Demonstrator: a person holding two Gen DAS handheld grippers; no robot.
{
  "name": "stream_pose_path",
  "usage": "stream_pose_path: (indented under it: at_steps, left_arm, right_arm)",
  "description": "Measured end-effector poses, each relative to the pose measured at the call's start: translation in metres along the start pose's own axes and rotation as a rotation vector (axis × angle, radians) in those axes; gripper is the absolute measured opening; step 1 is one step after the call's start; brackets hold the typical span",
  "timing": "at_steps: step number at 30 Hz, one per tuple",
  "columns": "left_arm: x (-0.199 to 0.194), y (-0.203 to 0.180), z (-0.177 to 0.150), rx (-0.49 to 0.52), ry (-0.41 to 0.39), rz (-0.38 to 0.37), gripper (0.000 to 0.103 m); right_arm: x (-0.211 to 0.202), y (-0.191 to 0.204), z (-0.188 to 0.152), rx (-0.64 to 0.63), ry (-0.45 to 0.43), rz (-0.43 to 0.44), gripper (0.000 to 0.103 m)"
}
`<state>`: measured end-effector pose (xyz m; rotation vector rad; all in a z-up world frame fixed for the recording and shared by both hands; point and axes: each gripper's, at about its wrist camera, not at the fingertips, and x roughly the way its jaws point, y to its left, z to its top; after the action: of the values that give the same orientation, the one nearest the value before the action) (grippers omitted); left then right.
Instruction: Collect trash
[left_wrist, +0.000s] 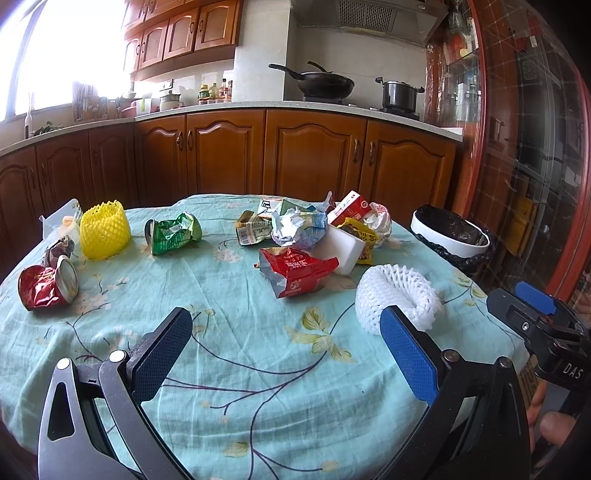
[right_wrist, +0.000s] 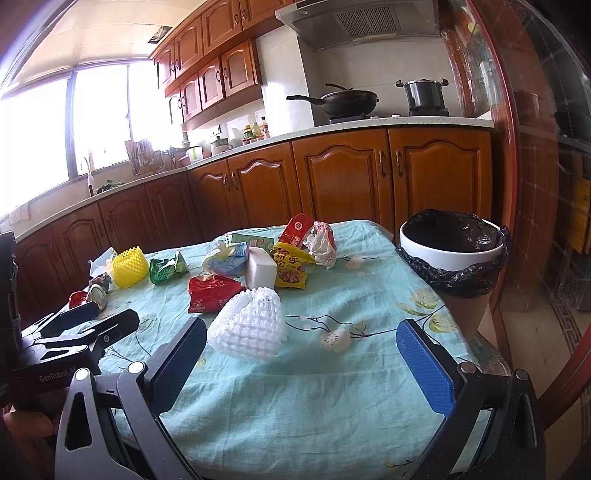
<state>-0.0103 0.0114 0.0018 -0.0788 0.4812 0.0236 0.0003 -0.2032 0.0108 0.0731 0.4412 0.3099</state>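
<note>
Trash lies on a table with a light blue floral cloth (left_wrist: 236, 332). A white foam fruit net (left_wrist: 397, 295) lies near my left gripper's right finger; it also shows in the right wrist view (right_wrist: 247, 325). A red snack bag (left_wrist: 295, 271), a green wrapper (left_wrist: 171, 232), a yellow foam net (left_wrist: 104, 229), a crushed red can (left_wrist: 48, 282) and a pile of wrappers and crumpled paper (left_wrist: 306, 225) lie farther off. My left gripper (left_wrist: 286, 350) is open and empty above the cloth. My right gripper (right_wrist: 301, 354) is open and empty.
A white bin with a black liner (right_wrist: 452, 254) stands off the table's right edge, also seen in the left wrist view (left_wrist: 448, 236). A white block (right_wrist: 260, 271) stands among the wrappers. Wooden cabinets (left_wrist: 295, 155) and a counter with a wok lie behind.
</note>
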Motion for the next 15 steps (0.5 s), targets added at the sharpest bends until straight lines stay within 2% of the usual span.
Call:
stream_pose_path:
  at_steps: [15]
  left_arm:
    - [0.0080,0.0083,-0.0025,-0.025,0.035,-0.006,0.103]
  right_arm:
    - [0.0046,0.0012,-0.0016,0.002,0.013,0.008,0.103]
